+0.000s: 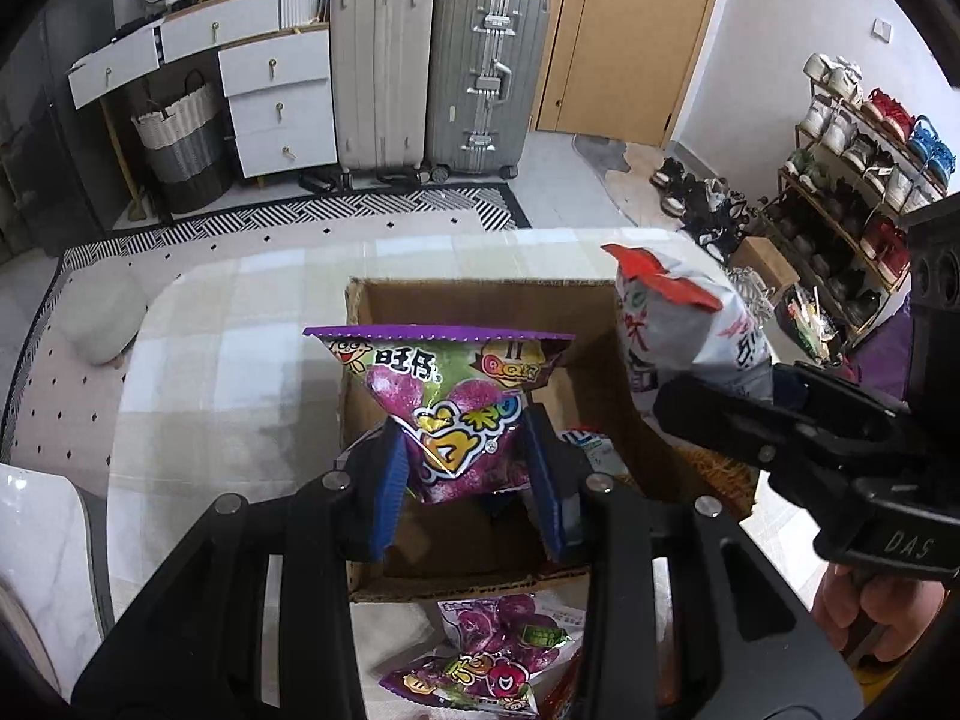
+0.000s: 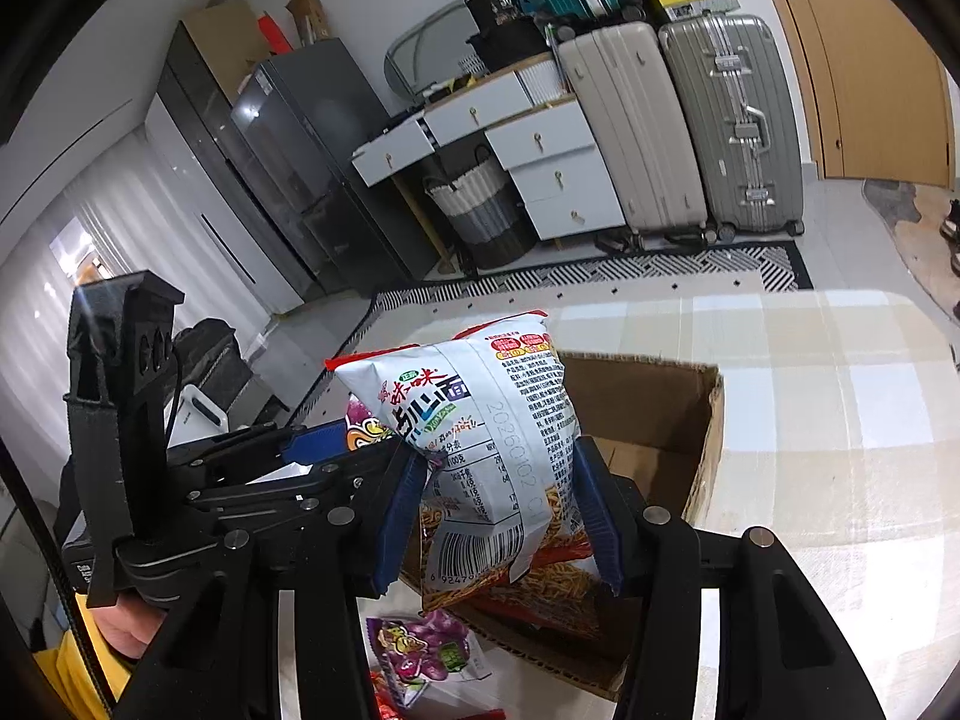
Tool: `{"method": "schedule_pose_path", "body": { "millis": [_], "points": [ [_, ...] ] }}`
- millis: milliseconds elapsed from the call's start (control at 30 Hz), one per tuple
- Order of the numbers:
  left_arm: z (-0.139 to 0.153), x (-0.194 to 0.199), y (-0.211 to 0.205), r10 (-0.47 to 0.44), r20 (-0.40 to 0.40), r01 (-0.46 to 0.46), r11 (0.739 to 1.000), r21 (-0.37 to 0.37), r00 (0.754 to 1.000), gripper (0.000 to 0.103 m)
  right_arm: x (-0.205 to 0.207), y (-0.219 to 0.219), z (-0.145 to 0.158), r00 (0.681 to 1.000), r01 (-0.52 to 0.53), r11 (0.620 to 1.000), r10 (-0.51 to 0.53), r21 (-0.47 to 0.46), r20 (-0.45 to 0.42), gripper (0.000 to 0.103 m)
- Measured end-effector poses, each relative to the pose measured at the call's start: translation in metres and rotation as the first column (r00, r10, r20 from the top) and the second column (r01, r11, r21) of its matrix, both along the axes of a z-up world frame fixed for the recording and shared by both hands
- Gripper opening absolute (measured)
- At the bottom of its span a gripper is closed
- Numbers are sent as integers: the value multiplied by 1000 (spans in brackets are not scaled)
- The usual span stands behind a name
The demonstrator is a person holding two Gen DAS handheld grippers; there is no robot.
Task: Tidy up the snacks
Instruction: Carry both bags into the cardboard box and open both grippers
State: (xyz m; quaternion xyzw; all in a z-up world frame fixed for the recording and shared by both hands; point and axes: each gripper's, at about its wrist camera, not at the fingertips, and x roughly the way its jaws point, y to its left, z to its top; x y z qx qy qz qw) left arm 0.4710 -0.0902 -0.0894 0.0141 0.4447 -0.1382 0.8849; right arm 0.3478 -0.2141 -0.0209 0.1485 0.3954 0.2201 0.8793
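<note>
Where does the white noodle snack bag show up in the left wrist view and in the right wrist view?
Left wrist view: white noodle snack bag at right of centre, clamped in the right gripper.
Right wrist view: the bag fills the centre, between the blue fingers.
Shared landmark: the open cardboard box below it.

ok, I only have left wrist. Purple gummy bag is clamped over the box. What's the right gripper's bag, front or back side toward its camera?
Observer: Back side. The white noodle snack bag shows its barcode and nutrition table there.
Operator: Held firmly?
Observer: Both blue pads of the right gripper press its lower half; it stands upright.
Operator: Anything loose near the box on that side?
Observer: Another purple gummy bag lies on the table outside the cardboard box, at its near edge.
</note>
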Motion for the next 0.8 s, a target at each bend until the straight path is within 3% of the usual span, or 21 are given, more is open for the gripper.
{"method": "schedule_pose_path", "body": {
  "millis": [367,800],
  "points": [
    [-37,16,-9,0,-18,0,1000,8,1000,33,3,-2,-21,999,12,1000,-13,-17,-51,50],
    [-20,-28,6,10,9,-11,1000,8,1000,34,5,13,-25,997,-2,999,-2,-54,-80,50]
  ]
}}
